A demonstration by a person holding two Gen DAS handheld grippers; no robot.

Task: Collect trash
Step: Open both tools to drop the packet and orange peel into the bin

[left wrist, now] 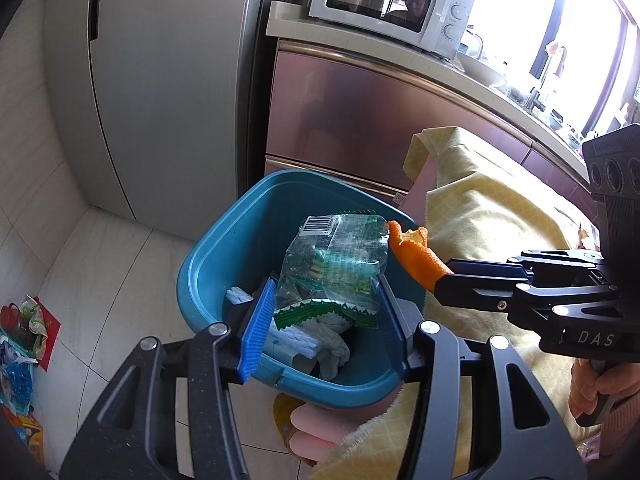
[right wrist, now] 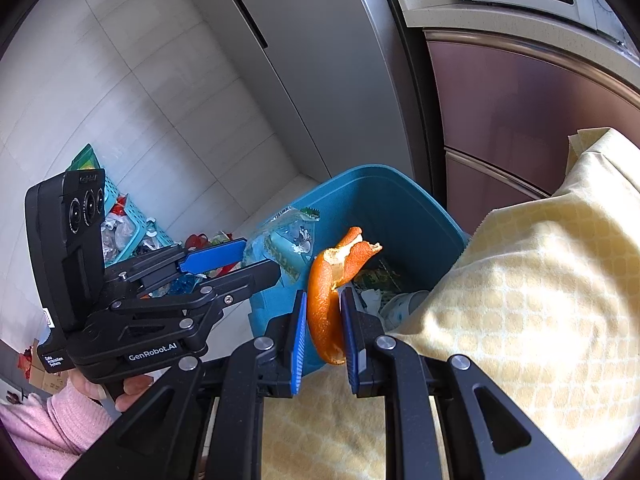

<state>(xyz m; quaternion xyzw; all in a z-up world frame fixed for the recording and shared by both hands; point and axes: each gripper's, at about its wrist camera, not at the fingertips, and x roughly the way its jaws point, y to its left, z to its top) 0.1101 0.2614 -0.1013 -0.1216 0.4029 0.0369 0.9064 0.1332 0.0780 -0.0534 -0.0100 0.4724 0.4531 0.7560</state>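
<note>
A blue plastic bin [left wrist: 208,276] stands on the floor beside a yellow cloth [left wrist: 492,216]. It holds wrappers and crumpled paper. My left gripper [left wrist: 320,320] is above the bin with its blue pads [left wrist: 256,324] apart. A clear green-printed wrapper [left wrist: 336,260] stands between them; I cannot tell whether the pads touch it. My right gripper [right wrist: 324,332] is shut on an orange peel [right wrist: 328,292] at the bin's rim [right wrist: 372,172]. The peel [left wrist: 412,256] also shows in the left wrist view, over the bin's right edge.
A grey fridge [left wrist: 168,92] and pink cabinets [left wrist: 360,120] with a microwave [left wrist: 392,4] stand behind the bin. A teal basket [right wrist: 132,224] and loose trash [left wrist: 20,340] lie on the tiled floor to the left. A pink slipper [left wrist: 316,428] is below the bin.
</note>
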